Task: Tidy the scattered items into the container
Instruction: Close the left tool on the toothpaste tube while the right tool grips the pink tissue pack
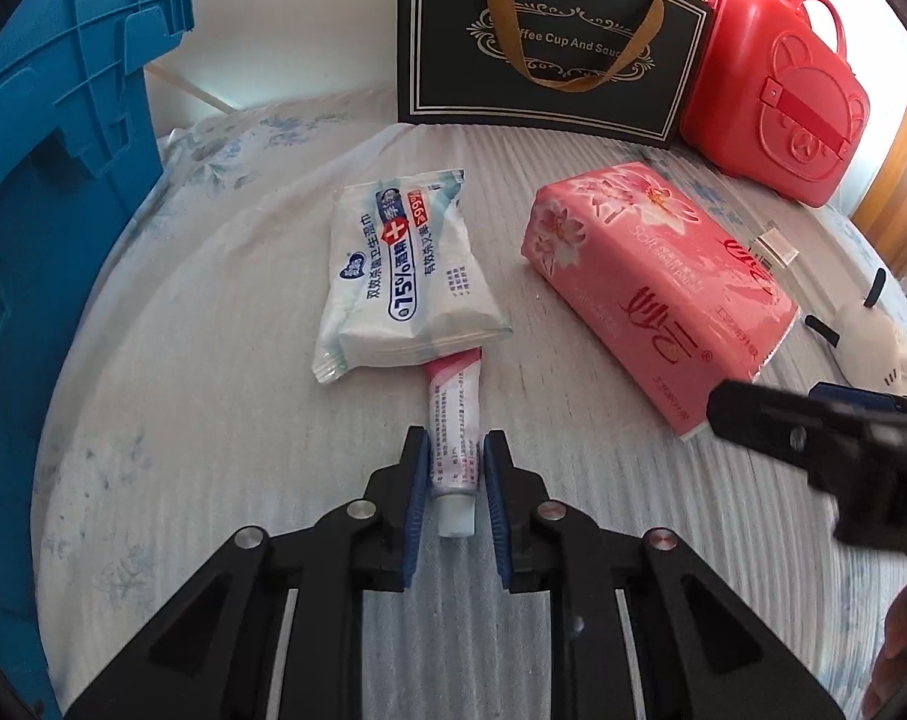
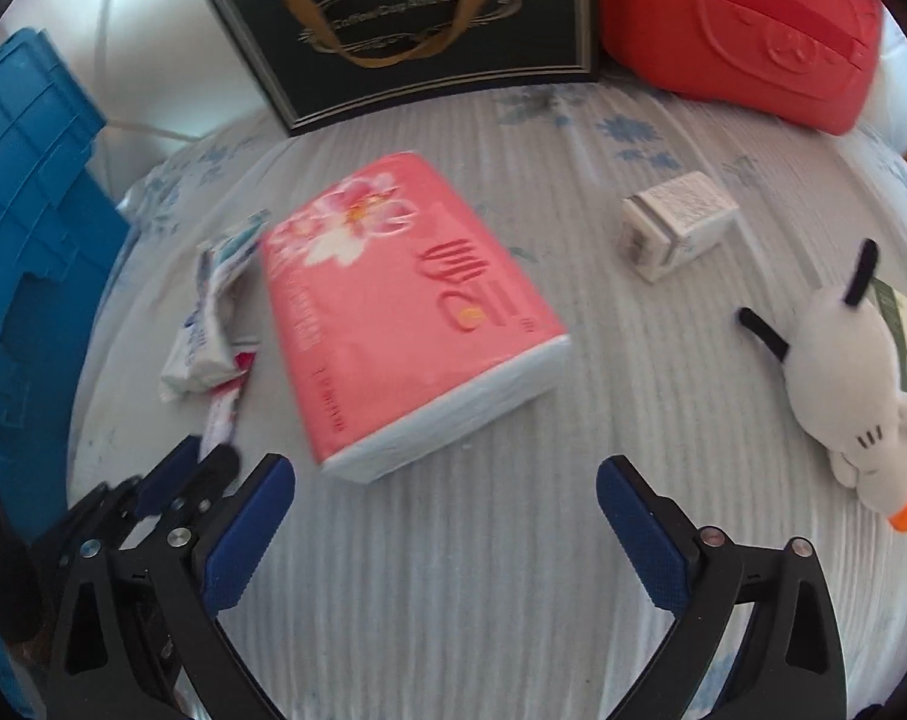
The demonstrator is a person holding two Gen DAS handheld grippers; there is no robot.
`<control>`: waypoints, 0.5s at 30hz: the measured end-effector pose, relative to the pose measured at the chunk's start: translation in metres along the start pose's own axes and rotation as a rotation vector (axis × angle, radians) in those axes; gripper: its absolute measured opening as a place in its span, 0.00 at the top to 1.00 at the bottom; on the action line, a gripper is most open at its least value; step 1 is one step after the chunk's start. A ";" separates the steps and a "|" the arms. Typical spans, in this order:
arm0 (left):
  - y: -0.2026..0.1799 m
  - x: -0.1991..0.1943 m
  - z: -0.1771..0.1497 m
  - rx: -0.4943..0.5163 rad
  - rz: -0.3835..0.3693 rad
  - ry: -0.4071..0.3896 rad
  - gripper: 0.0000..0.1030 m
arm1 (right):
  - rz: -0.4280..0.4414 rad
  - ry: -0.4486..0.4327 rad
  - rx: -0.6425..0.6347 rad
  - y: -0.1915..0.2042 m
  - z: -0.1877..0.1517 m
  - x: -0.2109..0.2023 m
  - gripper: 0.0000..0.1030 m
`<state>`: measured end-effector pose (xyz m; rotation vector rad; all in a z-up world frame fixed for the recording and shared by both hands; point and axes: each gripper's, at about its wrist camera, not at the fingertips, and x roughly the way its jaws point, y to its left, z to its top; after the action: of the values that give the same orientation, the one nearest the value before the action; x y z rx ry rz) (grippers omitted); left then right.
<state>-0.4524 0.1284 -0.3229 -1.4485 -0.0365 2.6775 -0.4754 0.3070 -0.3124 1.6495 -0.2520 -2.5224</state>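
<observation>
My left gripper is shut on a small pink-and-white tube that lies on the bed; the tube's far end is tucked under a white wet-wipes pack. A pink tissue pack lies to the right, and it also shows in the right wrist view. My right gripper is open and empty, just short of the tissue pack. The blue crate stands at the left, and in the right wrist view too. The left gripper shows at lower left of the right wrist view.
A black gift bag and a red plastic case stand at the back. A small white box and a white plush toy lie on the right of the bedsheet.
</observation>
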 end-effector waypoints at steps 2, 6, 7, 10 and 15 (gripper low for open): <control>0.003 0.001 0.002 -0.014 -0.013 0.003 0.82 | 0.001 -0.022 -0.038 0.004 0.001 0.002 0.00; 0.006 0.002 0.003 -0.017 -0.024 -0.008 0.82 | -0.036 -0.045 -0.123 0.006 0.006 0.013 0.00; 0.004 0.002 0.002 -0.012 -0.019 -0.012 0.82 | -0.026 -0.042 -0.141 0.004 0.008 0.018 0.00; 0.002 0.003 0.001 0.001 -0.004 -0.023 0.82 | 0.011 -0.052 -0.175 -0.006 0.010 0.032 0.00; 0.000 0.003 0.001 -0.021 0.016 -0.032 0.82 | 0.042 -0.157 -0.165 -0.007 0.004 0.030 0.00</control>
<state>-0.4547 0.1291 -0.3247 -1.4171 -0.0548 2.7218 -0.4907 0.3087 -0.3392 1.3753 -0.0881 -2.5663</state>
